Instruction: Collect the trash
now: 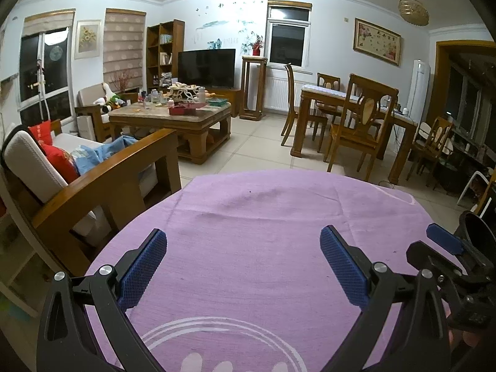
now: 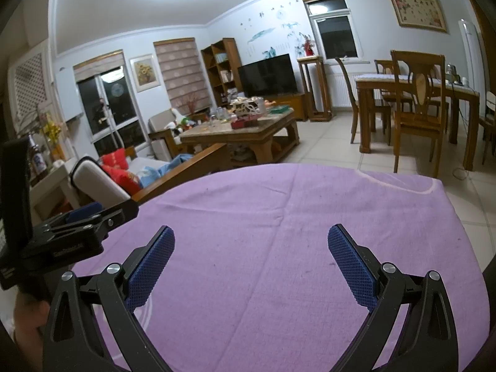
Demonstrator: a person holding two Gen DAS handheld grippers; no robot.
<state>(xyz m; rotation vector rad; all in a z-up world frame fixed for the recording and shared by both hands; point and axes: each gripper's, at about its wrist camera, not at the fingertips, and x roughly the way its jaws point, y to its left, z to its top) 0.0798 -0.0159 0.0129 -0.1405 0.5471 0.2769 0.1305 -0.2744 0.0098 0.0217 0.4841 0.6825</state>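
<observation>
Above the purple cloth [image 1: 263,248], left tool [image 1: 243,266] and right tool [image 2: 251,263] gape wide, holding nothing.

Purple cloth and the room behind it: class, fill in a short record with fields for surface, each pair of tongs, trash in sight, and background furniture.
surface: purple cloth, bare, lightly creased, white print at its near edge
left tongs: open, above the cloth, holding nothing
right tongs: open, above the cloth, holding nothing
trash in sight: none on the cloth
coffee table: across the room, cluttered with small items too far to identify
other furniture: wooden sofa, television, dining table with chairs
</observation>
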